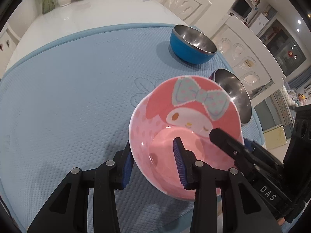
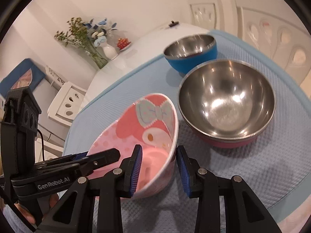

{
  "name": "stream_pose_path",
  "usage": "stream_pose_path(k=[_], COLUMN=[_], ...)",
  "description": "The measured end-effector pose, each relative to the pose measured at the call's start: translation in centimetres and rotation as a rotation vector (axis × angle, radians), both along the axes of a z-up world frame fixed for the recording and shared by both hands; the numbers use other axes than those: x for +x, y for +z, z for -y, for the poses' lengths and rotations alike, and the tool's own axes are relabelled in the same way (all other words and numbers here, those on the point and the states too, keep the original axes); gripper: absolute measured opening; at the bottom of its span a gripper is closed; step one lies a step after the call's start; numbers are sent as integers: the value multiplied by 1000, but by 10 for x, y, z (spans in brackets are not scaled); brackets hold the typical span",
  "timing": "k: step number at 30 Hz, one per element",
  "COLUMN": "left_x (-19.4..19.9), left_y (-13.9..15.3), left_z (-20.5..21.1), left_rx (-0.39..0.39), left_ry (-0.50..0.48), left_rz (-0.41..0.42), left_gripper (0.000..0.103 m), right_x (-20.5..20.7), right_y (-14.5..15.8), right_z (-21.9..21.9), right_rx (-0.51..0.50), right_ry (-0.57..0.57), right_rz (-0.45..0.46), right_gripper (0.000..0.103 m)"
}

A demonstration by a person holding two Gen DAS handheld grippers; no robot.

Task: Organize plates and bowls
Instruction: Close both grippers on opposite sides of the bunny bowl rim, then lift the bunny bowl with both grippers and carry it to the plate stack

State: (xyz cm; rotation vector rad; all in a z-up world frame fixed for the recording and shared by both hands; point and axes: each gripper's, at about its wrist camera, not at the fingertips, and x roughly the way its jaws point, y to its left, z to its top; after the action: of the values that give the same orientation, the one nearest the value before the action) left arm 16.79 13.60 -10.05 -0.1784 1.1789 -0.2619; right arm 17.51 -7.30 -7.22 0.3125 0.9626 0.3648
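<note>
Both tongs are on the pink bowl [image 1: 186,128] now! It sits tipped on the blue mat [image 1: 68,97], just beside the steel bowl [image 2: 226,101], with the blue bowl [image 2: 191,53] farther back. The left tongs [image 1: 153,162] straddle the near wall, narrow, one pad inside and one outside, clamped on the rim. The right tongs [image 2: 158,169] straddle the opposite wall the same way, narrow too, pads right at the wall, though I can't tell if they press. Both point steeply down at the counter. This bowl looks light, stiff and glossy, likely slippery and chippable, so the thin rim is the place to pinch, squarely and gently.
</note>
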Motion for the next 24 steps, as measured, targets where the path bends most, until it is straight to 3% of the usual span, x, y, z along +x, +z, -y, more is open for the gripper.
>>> stream_pose_path(k=[24], left_x=[-67], left_y=[23], left_z=[0], left_rx=[41], left_ry=[-63], left_rz=[26], left_gripper=[35], right_x=[-71], right_y=[31], right_z=[0], right_rx=[45], right_ry=[-69], right_rz=[81], right_gripper=[36])
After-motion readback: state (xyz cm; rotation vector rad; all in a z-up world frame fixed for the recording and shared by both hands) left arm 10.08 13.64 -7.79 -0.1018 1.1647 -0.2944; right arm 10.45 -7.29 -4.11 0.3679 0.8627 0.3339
